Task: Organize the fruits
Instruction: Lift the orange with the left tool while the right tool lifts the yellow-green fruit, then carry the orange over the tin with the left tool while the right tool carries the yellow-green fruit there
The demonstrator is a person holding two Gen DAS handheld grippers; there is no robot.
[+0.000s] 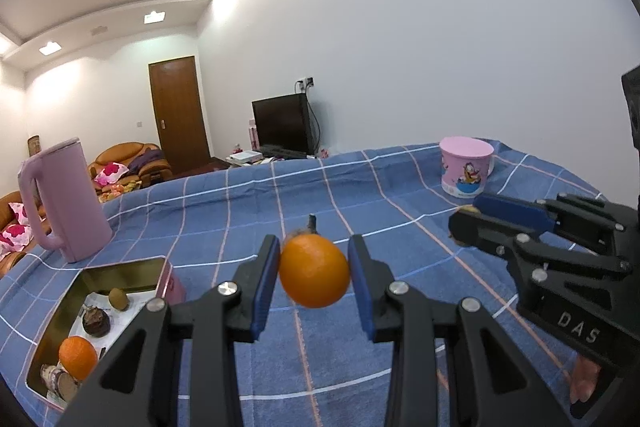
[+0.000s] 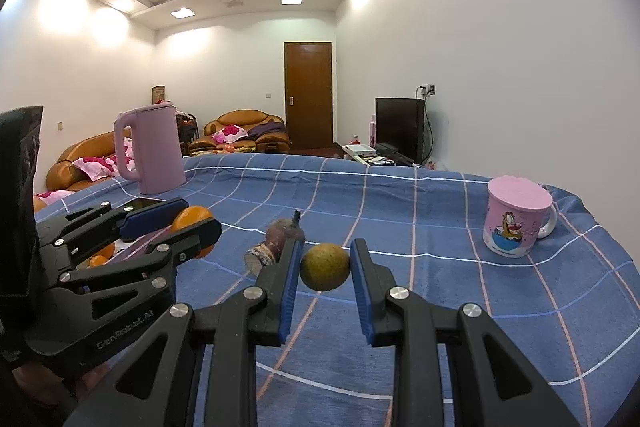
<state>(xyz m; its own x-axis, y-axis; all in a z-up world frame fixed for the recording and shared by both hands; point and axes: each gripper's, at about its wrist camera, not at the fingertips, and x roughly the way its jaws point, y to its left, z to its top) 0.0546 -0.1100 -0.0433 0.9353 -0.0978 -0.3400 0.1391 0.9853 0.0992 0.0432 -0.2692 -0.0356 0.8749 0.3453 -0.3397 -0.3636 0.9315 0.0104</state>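
Note:
My left gripper (image 1: 314, 267) is shut on an orange (image 1: 314, 273), its blue pads pressing both sides above the blue checked cloth (image 1: 248, 211). At lower left an open tin box (image 1: 120, 269) holds another orange (image 1: 78, 357), a dark mangosteen (image 1: 96, 321) and a kiwi (image 1: 119, 299). In the right wrist view my right gripper (image 2: 325, 269) is shut on a yellow-green round fruit (image 2: 325, 267). Just behind it a purple mangosteen (image 2: 286, 231) and a brownish piece (image 2: 260, 255) lie on the cloth. To the left, the left gripper (image 2: 196, 219) shows with its orange (image 2: 192, 221).
A pink kettle (image 1: 66, 199) stands beside the tin box at the far left. A pink cartoon mug (image 2: 516, 217) with a lid sits at the right of the table. The right gripper (image 1: 466, 213) reaches in from the right in the left wrist view. Sofas, a door and a TV lie beyond.

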